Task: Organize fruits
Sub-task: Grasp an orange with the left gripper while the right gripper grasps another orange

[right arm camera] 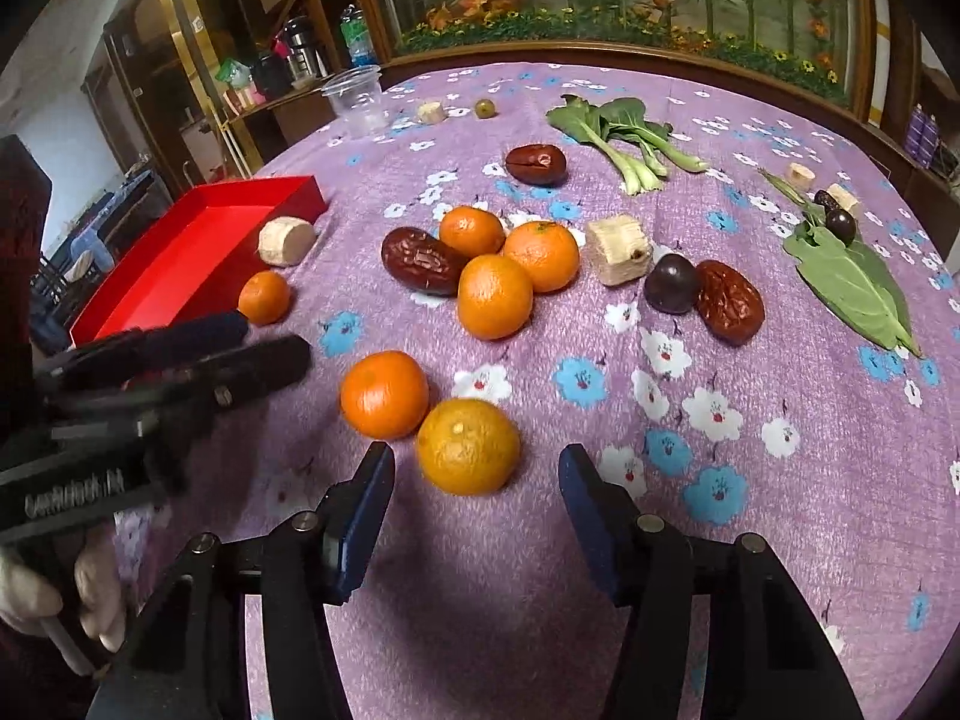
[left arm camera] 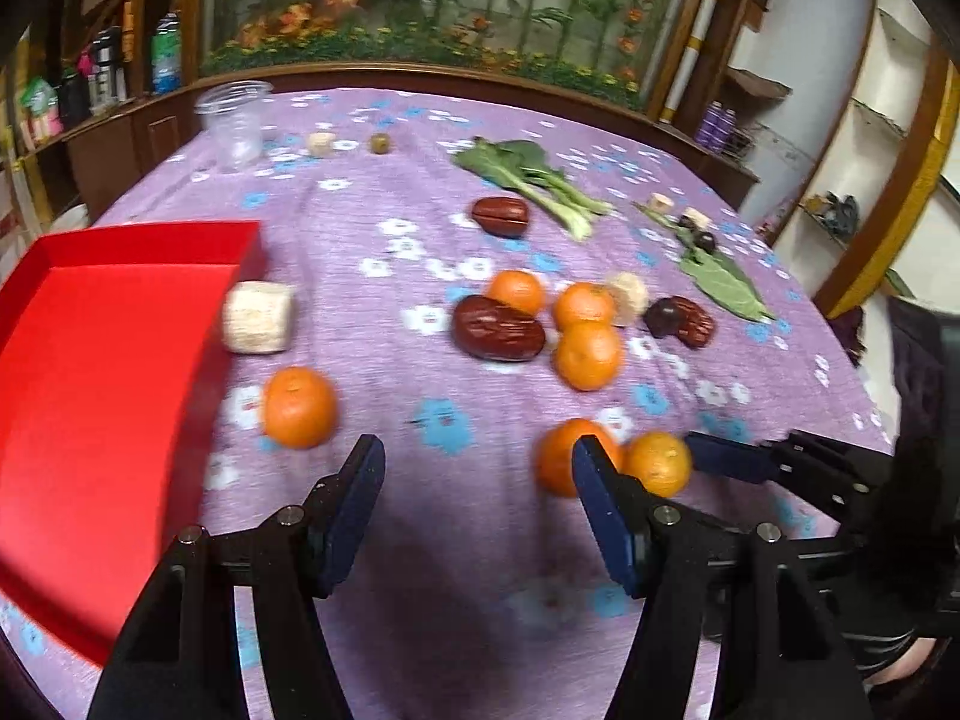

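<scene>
Several oranges lie on the purple flowered tablecloth (right arm camera: 780,510). My right gripper (right arm camera: 477,468) is open just above the cloth, with the nearest orange (right arm camera: 468,445) at its fingertips and another orange (right arm camera: 384,394) just beyond on the left. My left gripper (left arm camera: 477,462) is open and empty above the cloth; a lone orange (left arm camera: 298,407) lies ahead to its left beside the red tray (left arm camera: 90,372). The left gripper also shows in the right wrist view (right arm camera: 264,339). Three oranges (right arm camera: 495,297) cluster mid-table with a red date (right arm camera: 423,261).
More dates (right arm camera: 729,300), a dark plum (right arm camera: 672,283), pale cut chunks (right arm camera: 618,249), bok choy (right arm camera: 624,132) and a leaf (right arm camera: 852,288) lie about. A clear plastic cup (right arm camera: 357,99) stands at the far edge. Shelves and cabinets ring the table.
</scene>
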A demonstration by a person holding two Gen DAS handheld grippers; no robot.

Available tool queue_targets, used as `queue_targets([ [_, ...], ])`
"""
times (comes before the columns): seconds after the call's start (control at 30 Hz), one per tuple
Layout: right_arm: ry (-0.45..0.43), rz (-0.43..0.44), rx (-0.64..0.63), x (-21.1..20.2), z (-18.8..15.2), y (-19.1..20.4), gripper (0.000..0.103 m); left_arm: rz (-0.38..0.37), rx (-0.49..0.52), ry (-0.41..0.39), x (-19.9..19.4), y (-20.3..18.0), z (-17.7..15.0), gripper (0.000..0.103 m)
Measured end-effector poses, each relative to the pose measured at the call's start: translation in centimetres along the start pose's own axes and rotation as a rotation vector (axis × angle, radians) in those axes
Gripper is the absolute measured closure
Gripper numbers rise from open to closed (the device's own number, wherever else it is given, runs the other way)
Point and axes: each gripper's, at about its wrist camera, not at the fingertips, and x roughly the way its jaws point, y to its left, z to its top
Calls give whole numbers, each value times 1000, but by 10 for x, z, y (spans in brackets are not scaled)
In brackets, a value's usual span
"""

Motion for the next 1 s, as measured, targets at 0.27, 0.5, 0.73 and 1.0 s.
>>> queue_targets([
  [0.27, 8, 36, -26, 4, 4, 5, 67, -74, -6, 70, 25, -7, 5, 39],
  [0.5, 8, -5, -4, -12, -12, -9, 67, -81, 85, 90, 38, -32, 1, 41],
  [0.73, -1, -49, 21, -27, -20, -17, 67, -97, 77, 69, 30, -31, -1, 72],
  [1.0, -75, -5, -32, -47, 2, 25, 67, -22, -78, -112, -46, 40, 8, 72],
])
